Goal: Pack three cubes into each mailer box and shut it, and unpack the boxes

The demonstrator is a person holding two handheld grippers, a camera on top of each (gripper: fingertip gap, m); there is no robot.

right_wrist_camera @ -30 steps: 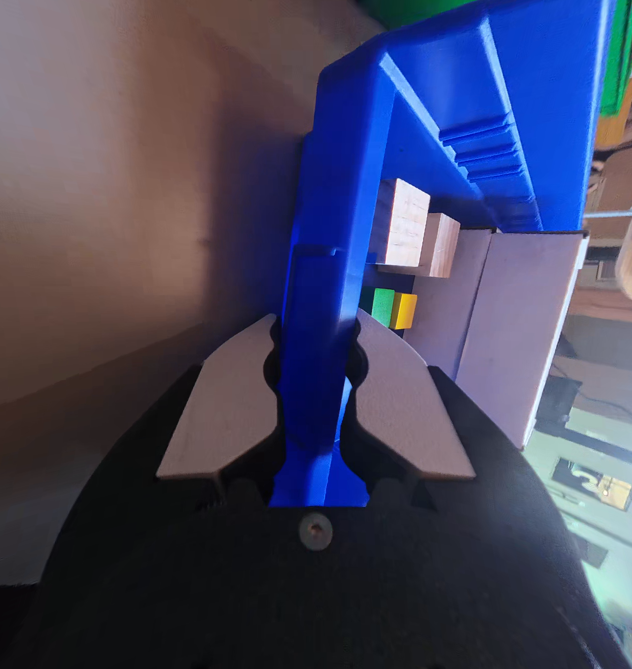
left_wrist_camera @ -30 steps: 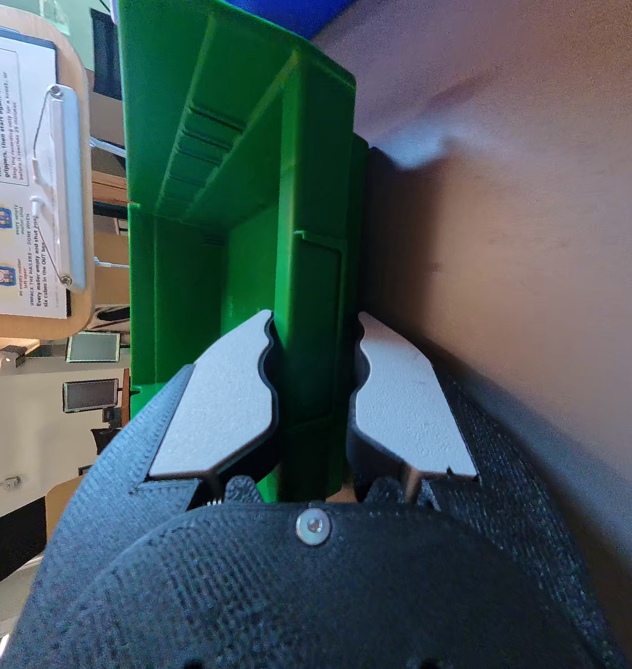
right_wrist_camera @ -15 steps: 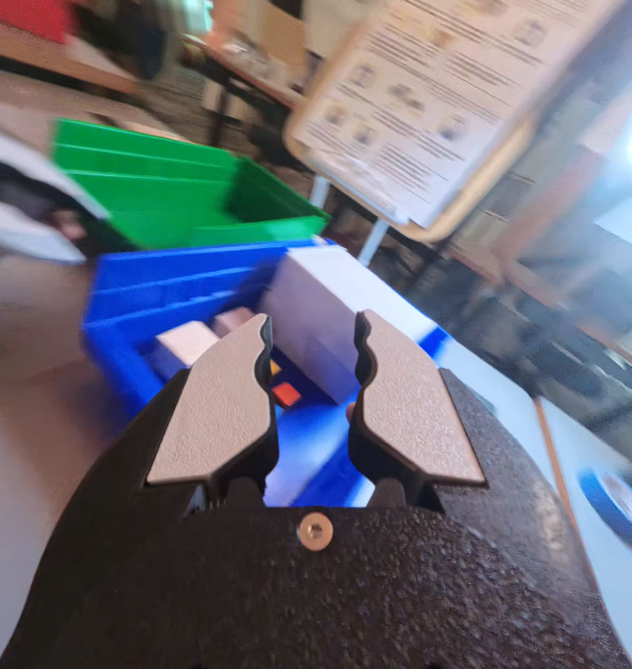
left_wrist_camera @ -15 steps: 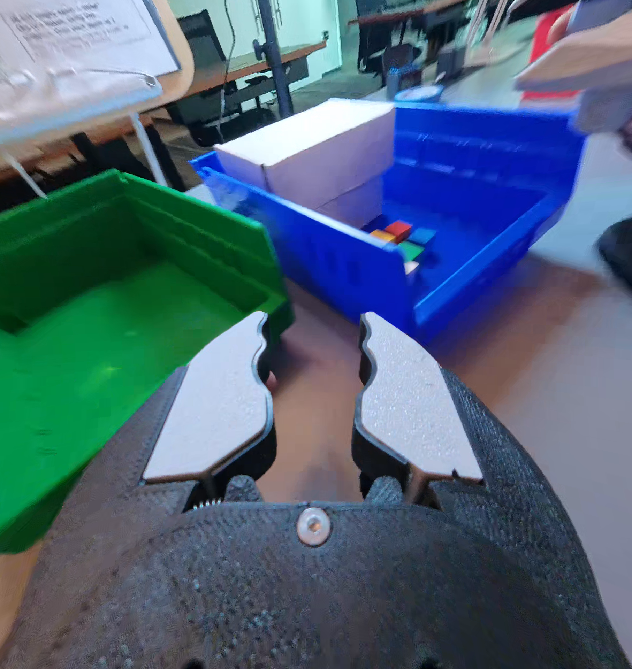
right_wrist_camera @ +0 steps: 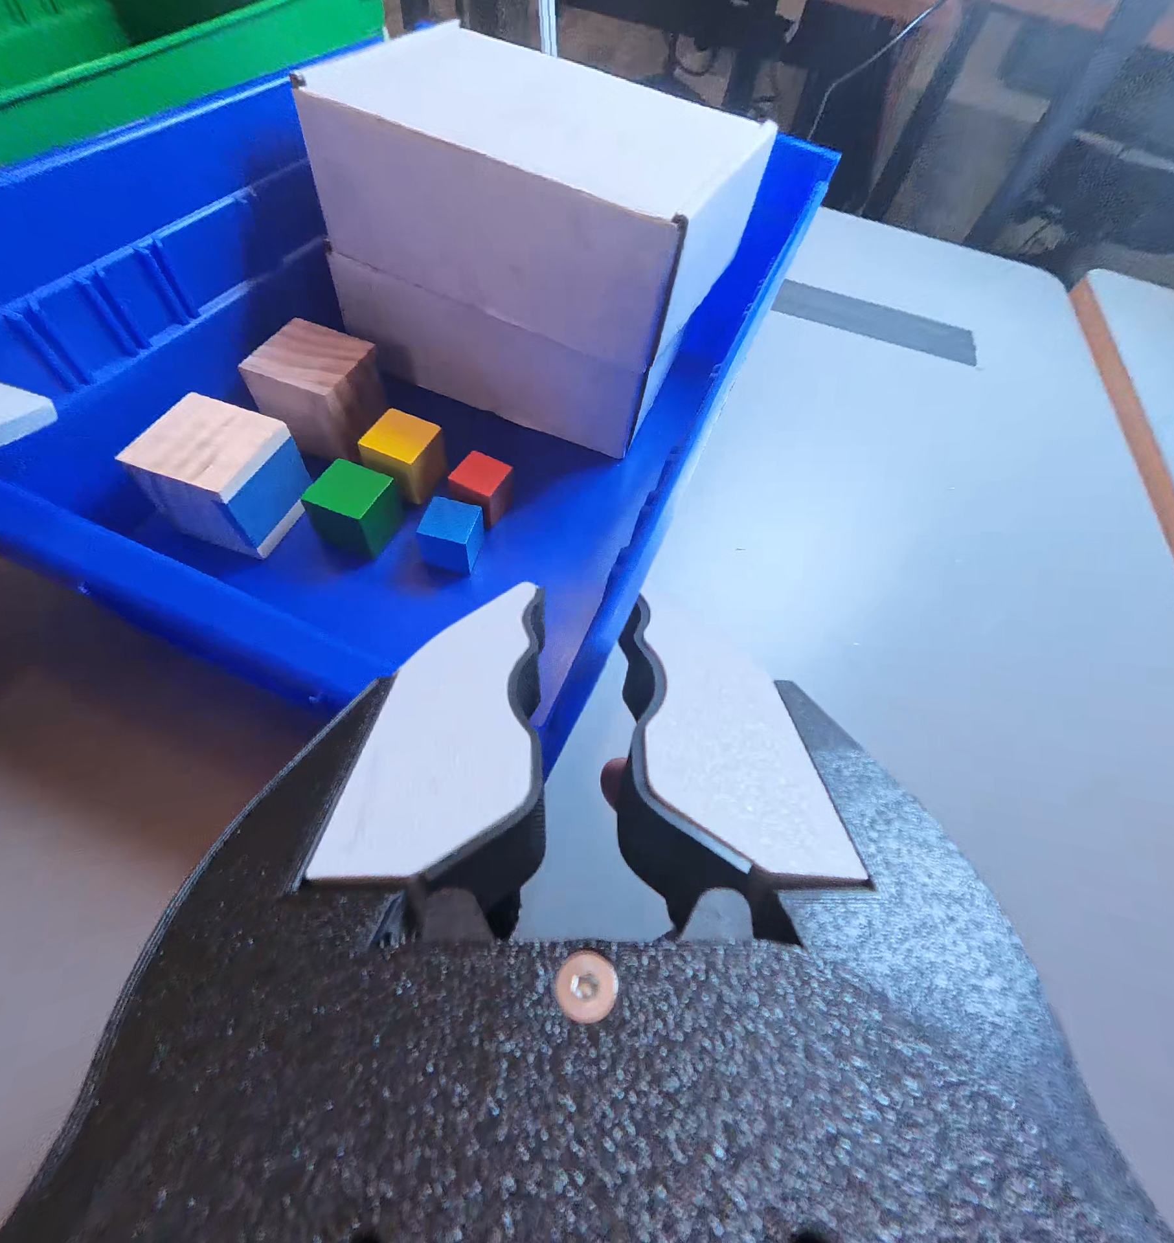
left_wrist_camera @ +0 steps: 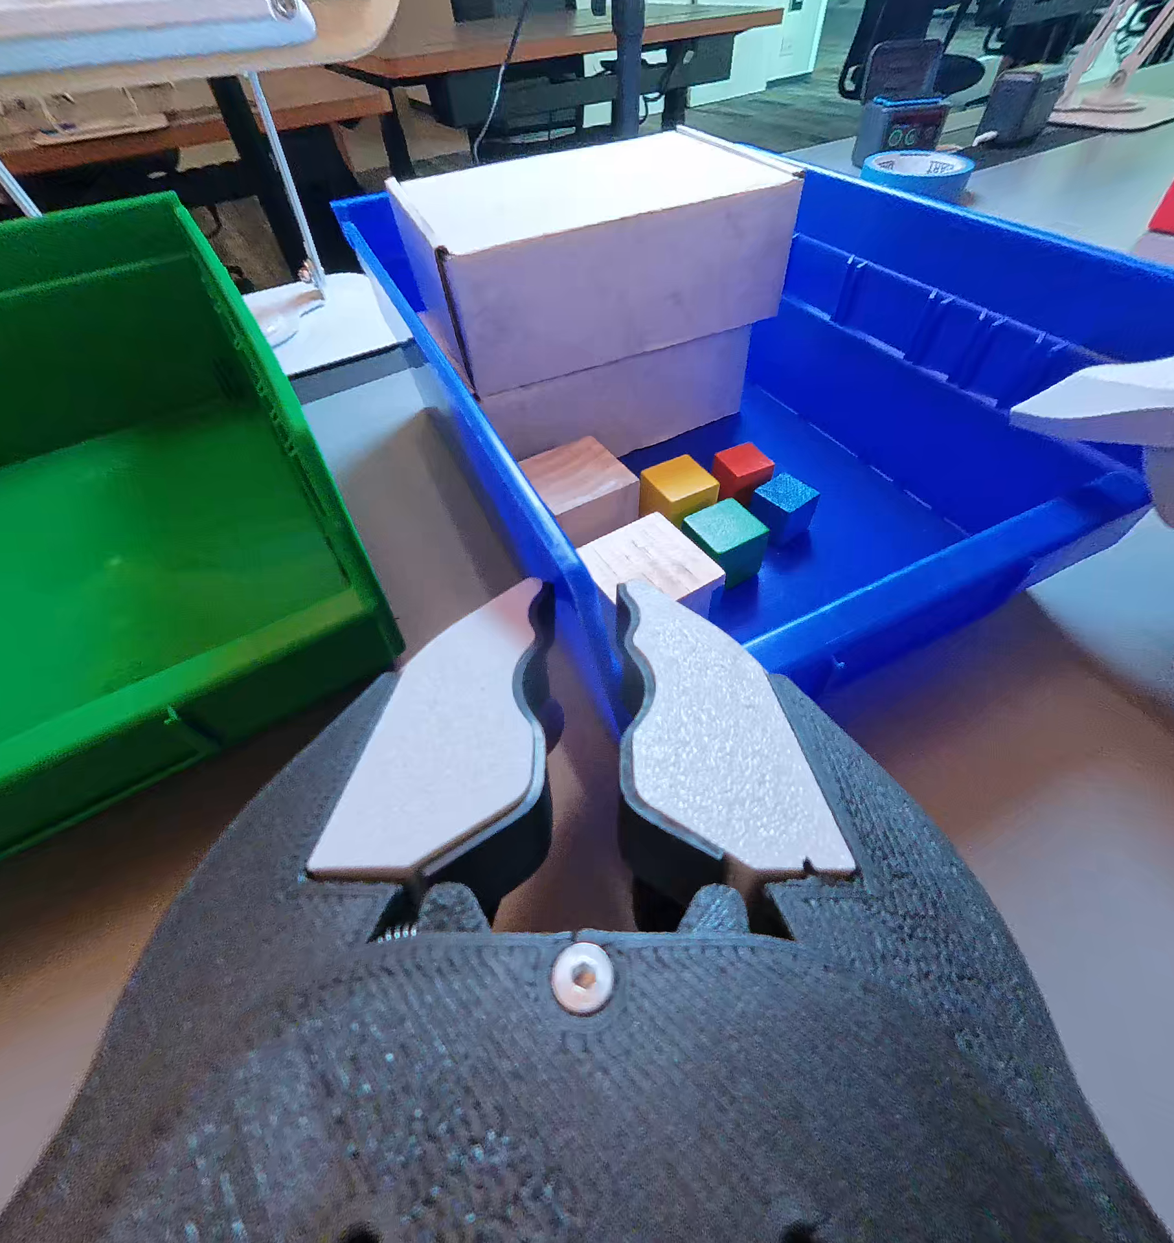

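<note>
The blue bin (left_wrist_camera: 907,605) holds two shut white mailer boxes, one (left_wrist_camera: 604,269) stacked on the other (left_wrist_camera: 617,403), at its far end. Near them lie two wooden cubes (left_wrist_camera: 584,477) and smaller yellow (left_wrist_camera: 678,484), red (left_wrist_camera: 742,464), green (left_wrist_camera: 728,538) and blue (left_wrist_camera: 786,501) cubes. My left gripper (left_wrist_camera: 584,592) is closed narrowly on the bin's left side wall near the front corner. My right gripper (right_wrist_camera: 584,598) is closed the same way on the right side wall of the bin (right_wrist_camera: 234,605). Each gripper's finger shows at the edge of the other's view.
An empty green bin (left_wrist_camera: 133,538) stands just left of the blue bin, with a narrow strip of table between them. A sign stand's leg (left_wrist_camera: 281,168) rises behind. A blue tape roll (left_wrist_camera: 917,171) lies far right. Grey table (right_wrist_camera: 907,538) stretches to the right. The tips of one gripper are about 20 cm away from the tips of the other.
One second ago each gripper held a tilted bin, left the green, right the blue. Both let go, swung upright with jaws wide, and now the jaws have narrowed around the blue bin's side walls.
</note>
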